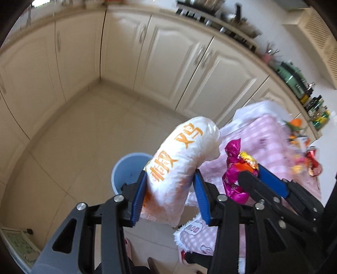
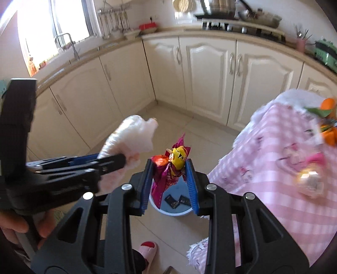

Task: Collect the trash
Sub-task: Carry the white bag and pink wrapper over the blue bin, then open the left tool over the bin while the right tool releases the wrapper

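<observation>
1. Left gripper [image 1: 170, 187] pinches white plastic bag [image 1: 181, 160]; right gripper [image 2: 170, 181] pinches crumpled wrappers [image 2: 170, 166].
2. Both hang over blue bin [image 2: 172, 208] on the floor, likely for dropping.
3. More litter remains on pink tabletop [image 2: 273, 168].

A kitchen with cream panelled cabinets [image 2: 210, 78] running round a corner beneath a pale counter [image 2: 160, 34]. The floor [image 1: 88, 134] is large beige tiles. Strong daylight floods through a window [image 2: 52, 27] above a sink tap [image 2: 70, 43]. A stove [image 2: 238, 24] with pans sits on the worktop, utensils hang on a rail [image 2: 113, 19], and bottles [image 1: 316, 109] line the far end
</observation>
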Motion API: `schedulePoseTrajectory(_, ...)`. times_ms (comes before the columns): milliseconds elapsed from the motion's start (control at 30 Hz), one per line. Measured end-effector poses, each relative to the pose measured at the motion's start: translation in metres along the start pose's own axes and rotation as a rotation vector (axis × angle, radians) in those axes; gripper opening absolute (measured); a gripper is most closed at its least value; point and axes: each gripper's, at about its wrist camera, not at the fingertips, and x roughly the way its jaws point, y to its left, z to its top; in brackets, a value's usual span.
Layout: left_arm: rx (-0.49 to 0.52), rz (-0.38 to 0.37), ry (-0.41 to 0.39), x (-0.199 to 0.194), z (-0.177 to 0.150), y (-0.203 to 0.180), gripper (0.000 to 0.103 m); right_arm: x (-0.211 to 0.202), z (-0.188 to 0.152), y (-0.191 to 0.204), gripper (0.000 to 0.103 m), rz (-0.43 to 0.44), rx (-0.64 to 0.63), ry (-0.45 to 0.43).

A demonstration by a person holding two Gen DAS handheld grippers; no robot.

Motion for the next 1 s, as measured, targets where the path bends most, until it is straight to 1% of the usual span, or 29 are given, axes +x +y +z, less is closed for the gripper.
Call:
schedulePoseTrajectory(33,-0.016,0.003,0.026,0.016,0.001,0.008,0.043,0.008,-0.001,-0.001,0.031,-0.005,-0.001,0.013)
schedulePoseTrajectory(133,-0.056,0.014,0.072,0.047,0.004,0.023,0.044,0.037,-0.003,0.000,0.031,-0.021,-0.010,0.048)
schedulePoseTrajectory(267,-0.092,0.010,0.088,0.068,0.010,0.035,0.045,0.068,-0.004,-0.002,0.031,-0.026,-0.005,0.086)
schedulePoseTrajectory(333,-0.088,0.026,0.096,0.079,0.011,0.038,0.046,0.080,-0.005,-0.002,0.031,-0.027,-0.001,0.099)
schedulePoseTrajectory(467,-0.102,0.015,0.114,0.097,0.017,0.037,0.049,0.092,-0.009,-0.001,0.031,-0.035,-0.001,0.112)
schedulePoseTrajectory(567,-0.120,0.015,0.099,0.101,0.021,0.034,0.054,0.098,-0.009,-0.003,0.031,-0.034,0.001,0.117)
schedulePoseTrajectory(800,-0.126,0.033,0.110,0.104,0.021,0.036,0.054,0.110,-0.006,-0.009,0.031,-0.033,0.024,0.134)
schedulePoseTrajectory(1000,-0.129,0.082,0.106,0.098,0.017,0.048,0.054,0.124,-0.003,-0.008,0.031,-0.025,0.033,0.150)
